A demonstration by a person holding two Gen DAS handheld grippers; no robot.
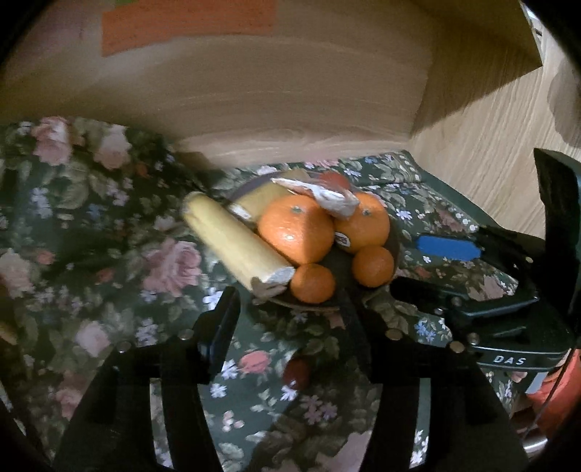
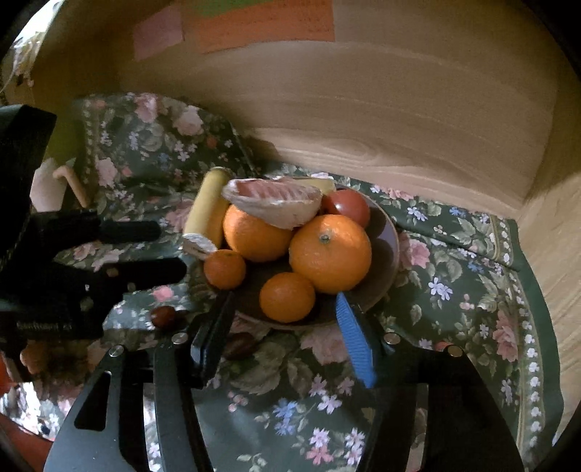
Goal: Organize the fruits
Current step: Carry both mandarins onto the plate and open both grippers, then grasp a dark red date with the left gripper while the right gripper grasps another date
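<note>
A brown plate (image 2: 385, 261) on the floral cloth holds two large oranges (image 2: 329, 252), two small mandarins (image 2: 287, 297), a pomelo segment (image 2: 272, 203), a red tomato (image 2: 348, 206) and two yellow pomelo wedges (image 2: 208, 208). The same plate (image 1: 394, 243) shows in the left wrist view with the oranges (image 1: 296, 228) and a wedge (image 1: 236, 243). Two small dark red fruits (image 2: 163, 316) lie on the cloth before the plate; one shows in the left wrist view (image 1: 296, 374). My right gripper (image 2: 285, 319) is open and empty at the plate's near rim. My left gripper (image 1: 290, 319) is open and empty just short of the plate.
A wooden wall (image 2: 399, 109) with coloured paper notes (image 2: 261, 21) stands behind the plate. The floral tablecloth (image 2: 454, 290) is bunched up at the back left (image 2: 152, 145). A wooden floor (image 1: 490, 145) lies to the right.
</note>
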